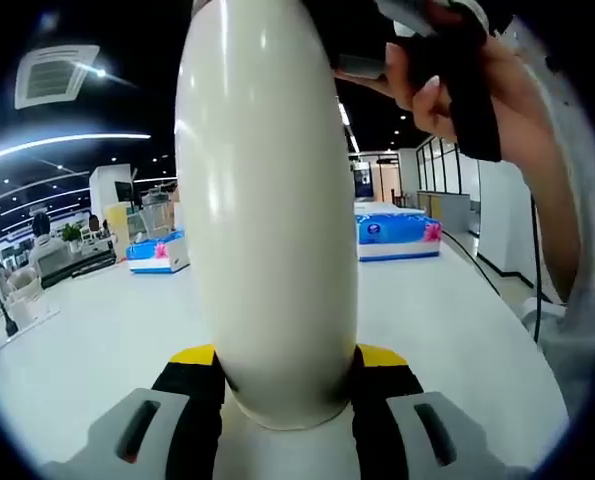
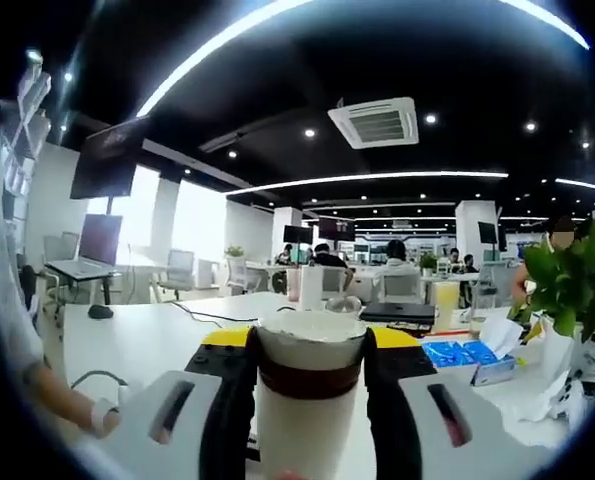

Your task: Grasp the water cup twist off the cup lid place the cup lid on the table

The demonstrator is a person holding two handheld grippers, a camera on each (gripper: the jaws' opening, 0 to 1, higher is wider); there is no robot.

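A tall cream water cup point(image 1: 267, 220) stands upright between the jaws of my left gripper point(image 1: 285, 355), which is shut on its lower body. A person's hand point(image 1: 517, 90) holds my right gripper point(image 1: 447, 70) beside the cup's top end at the upper right. In the right gripper view, my right gripper point(image 2: 310, 350) is shut on the cup lid point(image 2: 312, 335), a white cap with a brown band point(image 2: 310, 382) below it. Whether the lid is loose from the cup cannot be told.
A white table point(image 1: 77, 340) spreads under the cup, with blue tissue packs point(image 1: 397, 230) at the back. A potted plant point(image 2: 572, 280), a blue pack point(image 2: 467, 360) and a laptop point(image 2: 397, 312) sit on the table. People sit at desks behind.
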